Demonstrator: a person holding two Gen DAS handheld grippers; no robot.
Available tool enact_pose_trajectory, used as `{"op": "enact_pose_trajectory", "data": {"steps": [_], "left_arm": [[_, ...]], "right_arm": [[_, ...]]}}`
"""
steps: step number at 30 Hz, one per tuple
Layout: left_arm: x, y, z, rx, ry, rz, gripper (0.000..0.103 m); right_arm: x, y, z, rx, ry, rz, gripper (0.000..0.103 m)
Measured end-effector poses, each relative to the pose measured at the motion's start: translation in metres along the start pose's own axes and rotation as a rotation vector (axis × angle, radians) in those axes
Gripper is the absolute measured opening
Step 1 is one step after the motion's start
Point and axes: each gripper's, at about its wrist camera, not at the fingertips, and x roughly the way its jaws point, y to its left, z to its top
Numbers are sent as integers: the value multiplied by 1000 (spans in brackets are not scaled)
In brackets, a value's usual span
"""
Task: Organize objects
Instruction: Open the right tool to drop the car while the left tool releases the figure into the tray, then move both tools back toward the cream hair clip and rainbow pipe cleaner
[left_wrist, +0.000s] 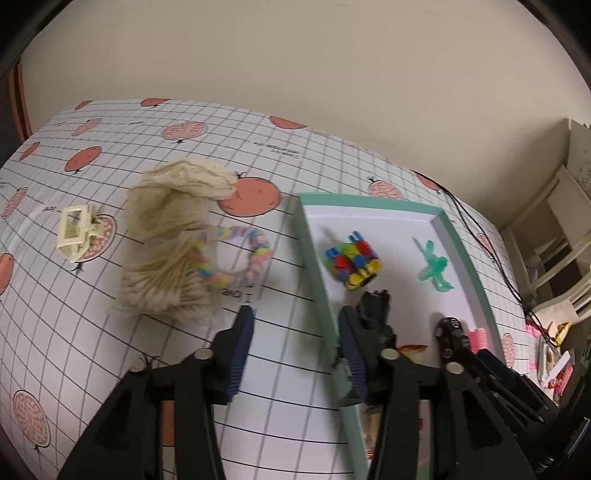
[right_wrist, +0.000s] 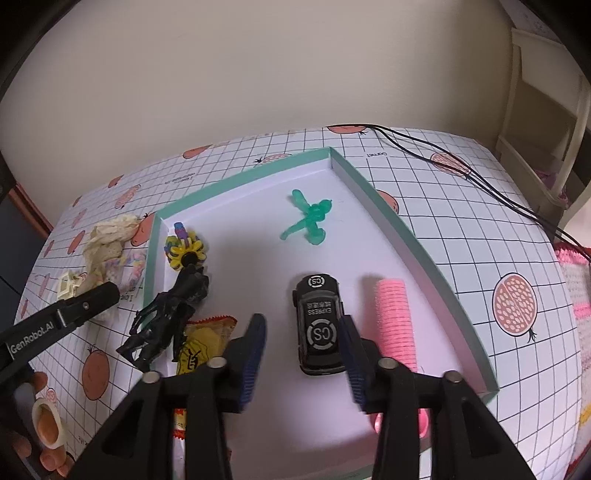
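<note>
Counted in tray (right_wrist: 424, 254): 1 black toy car (right_wrist: 319, 325), 1 pink roller (right_wrist: 395, 321), 1 green figure (right_wrist: 308, 221), 1 multicolour block toy (right_wrist: 184, 251), 1 black claw toy (right_wrist: 166, 317), 1 yellow snack packet (right_wrist: 201, 345). Outside, on tablecloth (left_wrist: 74, 314) left of tray: 1 cream yarn bundle (left_wrist: 166, 236), 1 pastel braided ring (left_wrist: 255, 258), 1 cream hair clip (left_wrist: 75, 232). Right gripper (right_wrist: 303, 350) jaws apart, car between them, nearer right pad, contact unclear. Left gripper (left_wrist: 297, 332) jaws apart, straddling tray's left rim, holding nothing. Car roof reads "EXPRESS", "CS"; left gripper marked "GenRobot.AI".
</note>
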Motion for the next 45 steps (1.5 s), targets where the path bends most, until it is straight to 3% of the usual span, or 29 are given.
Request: {"op": "enact_pose_trajectory", "data": {"steps": [8, 10, 11, 14, 17, 45], "left_arm": [[-2, 11, 1, -5, -21, 65, 59], [-2, 15, 1, -16, -23, 73, 68], [-1, 17, 1, -22, -24, 76, 78], [-2, 21, 2, -36, -35, 79, 81], [-4, 24, 3, -50, -63, 98, 98], [-13, 46, 8, -85, -78, 107, 99]], "right_arm": [[-2, 6, 0, -12, -19, 9, 74], [-2, 7, 0, -11, -25, 8, 79], [-2, 7, 0, -12, -27, 10, 82], [-3, 9, 0, -17, -34, 10, 92], [-4, 11, 1, -19, -44, 9, 103], [-2, 20, -1, -33, -46, -18, 103]]}}
